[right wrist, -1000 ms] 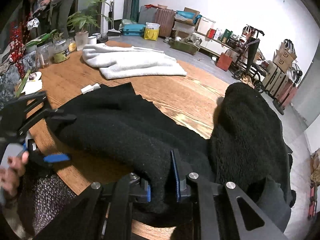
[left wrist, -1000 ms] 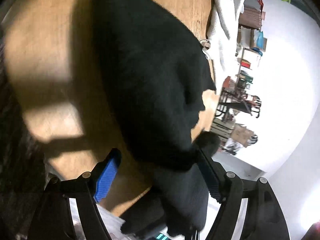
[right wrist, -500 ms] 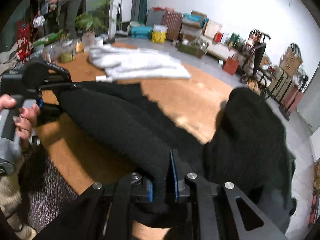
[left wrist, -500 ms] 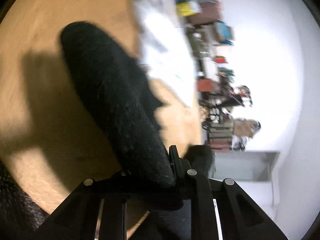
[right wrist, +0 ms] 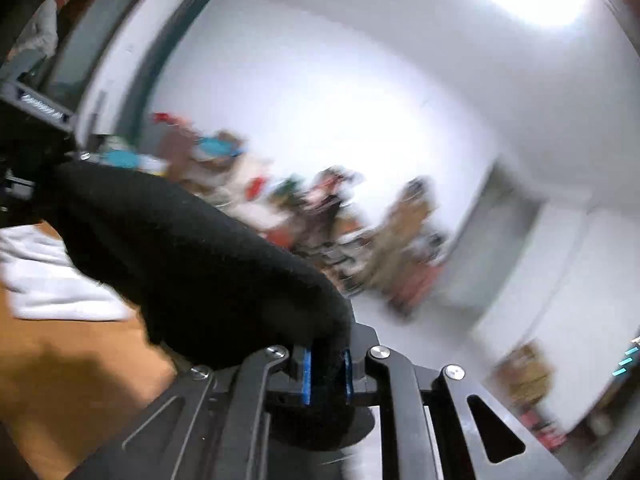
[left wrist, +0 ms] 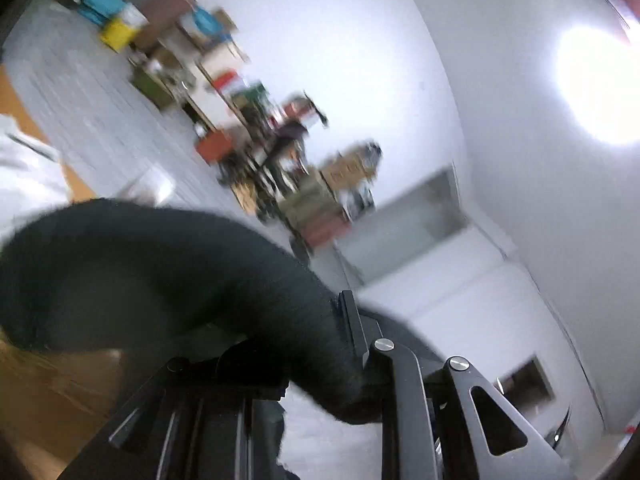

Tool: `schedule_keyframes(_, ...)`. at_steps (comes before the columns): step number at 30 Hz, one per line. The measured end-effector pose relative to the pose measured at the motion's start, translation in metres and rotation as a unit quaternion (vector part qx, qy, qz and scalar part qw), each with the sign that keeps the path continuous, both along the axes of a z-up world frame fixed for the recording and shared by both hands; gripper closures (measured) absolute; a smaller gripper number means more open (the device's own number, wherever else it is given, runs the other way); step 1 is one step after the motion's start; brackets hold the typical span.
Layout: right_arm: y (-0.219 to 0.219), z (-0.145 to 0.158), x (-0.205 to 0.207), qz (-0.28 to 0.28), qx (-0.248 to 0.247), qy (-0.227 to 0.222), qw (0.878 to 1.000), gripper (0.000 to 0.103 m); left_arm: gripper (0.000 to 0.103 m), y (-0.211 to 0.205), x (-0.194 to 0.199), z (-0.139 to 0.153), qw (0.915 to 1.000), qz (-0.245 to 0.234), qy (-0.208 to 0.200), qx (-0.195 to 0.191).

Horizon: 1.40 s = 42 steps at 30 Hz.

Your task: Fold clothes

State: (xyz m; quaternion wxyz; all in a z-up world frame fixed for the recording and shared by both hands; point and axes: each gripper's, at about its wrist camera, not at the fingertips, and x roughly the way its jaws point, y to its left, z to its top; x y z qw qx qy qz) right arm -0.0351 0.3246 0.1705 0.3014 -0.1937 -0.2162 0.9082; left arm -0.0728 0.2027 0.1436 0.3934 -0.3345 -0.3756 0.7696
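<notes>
Both claws, left (left wrist: 320, 344) and right (right wrist: 325, 372), are clamped on the fuzzy black fleece garment (right wrist: 192, 264), stretched above the wooden bench (right wrist: 72, 360) for folding

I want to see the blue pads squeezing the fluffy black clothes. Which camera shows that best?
The right wrist view. There both blue pads show, with the black garment pinched between them in the right gripper. In the left wrist view the garment hides the left gripper's pads.
</notes>
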Motion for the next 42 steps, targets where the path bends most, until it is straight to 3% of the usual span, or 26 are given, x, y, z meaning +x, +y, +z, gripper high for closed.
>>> schedule_keyframes(2, 0.038, -0.013, 0.001, -0.048, -0.024, -0.028, 0.998, 0.09, 0.082, 0.042, 0.004, -0.036, 0.9977, -0.04, -0.033, -0.044)
schedule_keyframes(4, 0.079, -0.04, 0.0, -0.092, -0.072, -0.072, 0.99, 0.089, 0.075, 0.076, 0.01, -0.09, 0.9879, -0.079, -0.085, -0.103)
schedule_keyframes(5, 0.1, -0.066, 0.001, -0.11, -0.101, -0.1, 0.984, 0.088, 0.073, 0.089, 0.015, -0.121, 0.9779, -0.099, -0.122, -0.138)
schedule_keyframes(7, 0.138, -0.125, 0.005, -0.148, -0.166, -0.154, 0.963, 0.087, 0.068, 0.105, 0.028, -0.179, 0.9476, -0.136, -0.205, -0.203)
schedule_keyframes(9, 0.171, -0.198, 0.015, -0.19, -0.251, -0.227, 0.922, 0.075, 0.067, 0.111, 0.041, -0.234, 0.9036, -0.171, -0.295, -0.259)
schedule_keyframes(10, 0.183, -0.225, 0.024, -0.208, -0.288, -0.257, 0.899, 0.066, 0.067, 0.107, 0.047, -0.25, 0.8892, -0.187, -0.324, -0.264)
schedule_keyframes(12, 0.2, -0.268, 0.047, -0.234, -0.363, -0.288, 0.855, 0.065, 0.065, 0.091, 0.052, -0.251, 0.8878, -0.216, -0.322, -0.248)
schedule_keyframes(13, 0.208, -0.281, 0.061, -0.24, -0.397, -0.287, 0.838, 0.061, 0.058, 0.083, 0.049, -0.242, 0.8875, -0.214, -0.31, -0.265)
schedule_keyframes(16, 0.227, -0.263, 0.102, -0.252, -0.453, -0.211, 0.828, 0.035, 0.035, 0.062, 0.047, -0.208, 0.8925, -0.193, -0.265, -0.31)
schedule_keyframes(18, 0.23, -0.242, 0.117, -0.249, -0.465, -0.168, 0.832, 0.034, 0.035, 0.049, 0.05, -0.183, 0.9038, -0.176, -0.223, -0.32)
schedule_keyframes(21, 0.225, -0.208, 0.131, -0.232, -0.469, -0.114, 0.844, 0.031, 0.034, 0.042, 0.062, -0.154, 0.932, -0.155, -0.145, -0.294)
schedule_keyframes(23, 0.202, -0.191, 0.128, -0.193, -0.478, -0.096, 0.851, 0.03, 0.034, 0.041, 0.075, -0.129, 0.9535, -0.125, -0.018, -0.274)
schedule_keyframes(24, 0.186, -0.185, 0.126, -0.169, -0.482, -0.09, 0.855, 0.029, 0.034, 0.039, 0.086, -0.121, 0.9516, -0.108, 0.052, -0.283)
schedule_keyframes(25, 0.165, -0.182, 0.126, -0.143, -0.484, -0.088, 0.859, 0.024, 0.031, 0.035, 0.105, -0.118, 0.9434, -0.092, 0.112, -0.298)
schedule_keyframes(26, 0.144, -0.181, 0.128, -0.119, -0.481, -0.083, 0.865, 0.017, 0.027, 0.03, 0.123, -0.115, 0.9312, -0.076, 0.171, -0.313)
schedule_keyframes(27, 0.121, -0.184, 0.135, -0.101, -0.47, -0.071, 0.874, 0.017, 0.022, 0.023, 0.145, -0.122, 0.9205, -0.068, 0.2, -0.329)
schedule_keyframes(29, 0.076, -0.19, 0.15, -0.064, -0.447, -0.048, 0.891, 0.016, 0.022, 0.011, 0.163, -0.139, 0.9176, -0.081, 0.196, -0.337)
schedule_keyframes(32, 0.024, -0.205, 0.175, -0.048, -0.405, -0.048, 0.912, 0.013, 0.022, 0.002, 0.168, -0.163, 0.9237, -0.111, 0.125, -0.345)
schedule_keyframes(33, 0.013, -0.21, 0.185, -0.049, -0.397, -0.053, 0.915, 0.012, 0.022, 0.0, 0.175, -0.164, 0.9187, -0.117, 0.117, -0.358)
schedule_keyframes(35, 0.0, -0.213, 0.203, -0.06, -0.383, -0.058, 0.92, 0.011, 0.022, 0.005, 0.196, -0.163, 0.9051, -0.112, 0.145, -0.383)
schedule_keyframes(36, -0.006, -0.214, 0.214, -0.066, -0.377, -0.058, 0.922, 0.011, 0.022, 0.002, 0.209, -0.16, 0.8959, -0.104, 0.166, -0.398)
schedule_keyframes(38, -0.015, -0.21, 0.249, -0.083, -0.372, -0.039, 0.923, 0.007, 0.022, -0.005, 0.217, -0.155, 0.8924, -0.096, 0.184, -0.401)
schedule_keyframes(40, -0.025, -0.204, 0.265, -0.083, -0.388, -0.024, 0.917, 0.007, 0.021, -0.012, 0.224, -0.15, 0.8891, -0.088, 0.201, -0.402)
schedule_keyframes(42, -0.031, -0.199, 0.272, -0.081, -0.409, -0.028, 0.909, 0.007, 0.021, -0.03, 0.236, -0.139, 0.895, -0.081, 0.203, -0.389)
